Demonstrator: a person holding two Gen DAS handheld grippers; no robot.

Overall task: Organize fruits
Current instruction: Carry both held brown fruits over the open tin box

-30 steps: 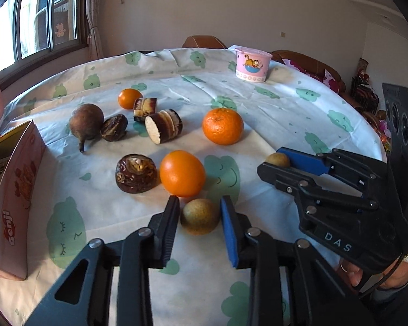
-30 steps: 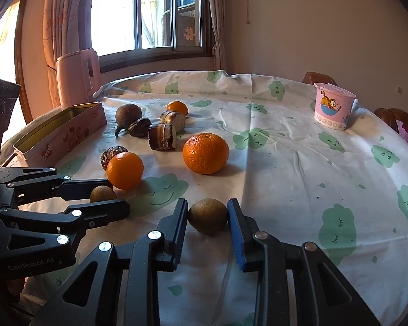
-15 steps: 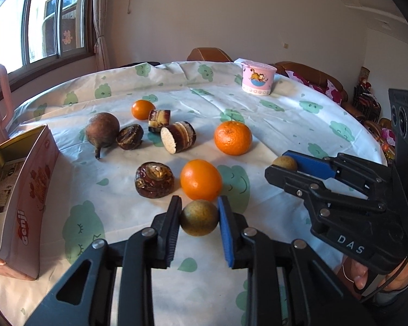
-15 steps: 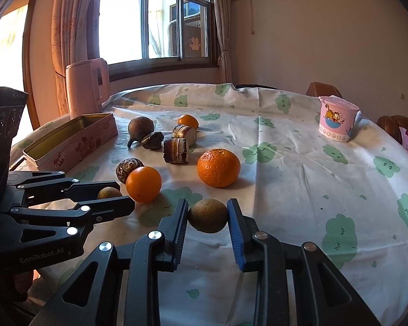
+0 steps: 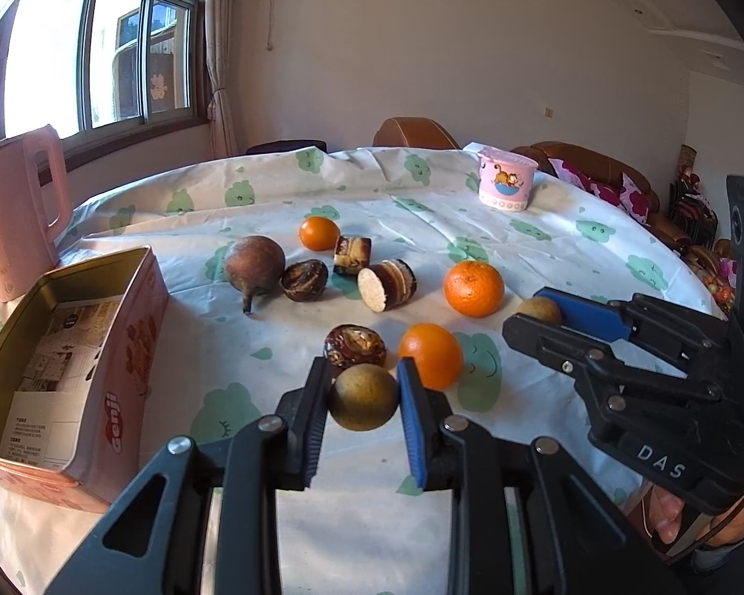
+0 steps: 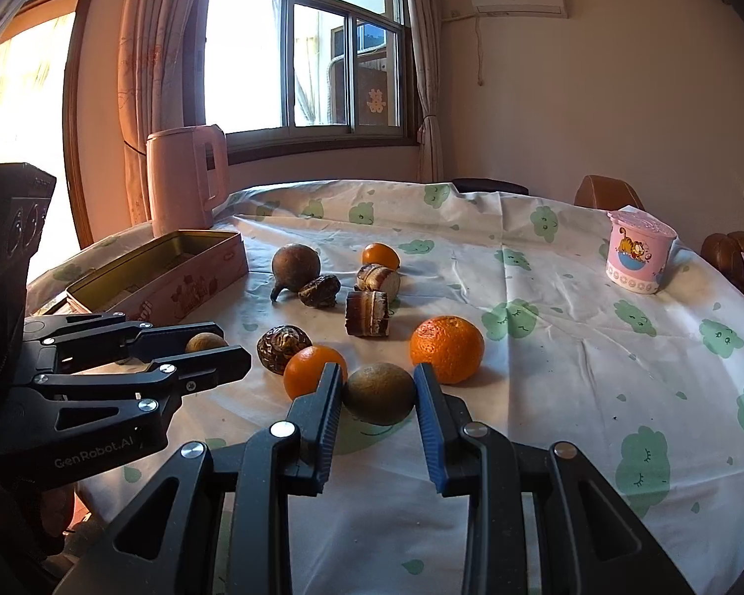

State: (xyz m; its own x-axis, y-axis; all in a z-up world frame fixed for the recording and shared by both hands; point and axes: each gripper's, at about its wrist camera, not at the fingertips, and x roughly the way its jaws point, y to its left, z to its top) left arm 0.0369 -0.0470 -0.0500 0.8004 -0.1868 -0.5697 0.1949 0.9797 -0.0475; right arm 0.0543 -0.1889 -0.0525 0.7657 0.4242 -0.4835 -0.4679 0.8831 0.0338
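- Left wrist view: the left gripper was clamped on a round, dull brown-green fruit with a matte, faintly speckled skin, held above the tablecloth.
- The right gripper pinched a second brown-green fruit of the same kind, likewise held between its pads.
- Just beyond lay a smooth orange and a wrinkled dark fruit; farther back, a larger orange.
- An open pink tin stood at the left.
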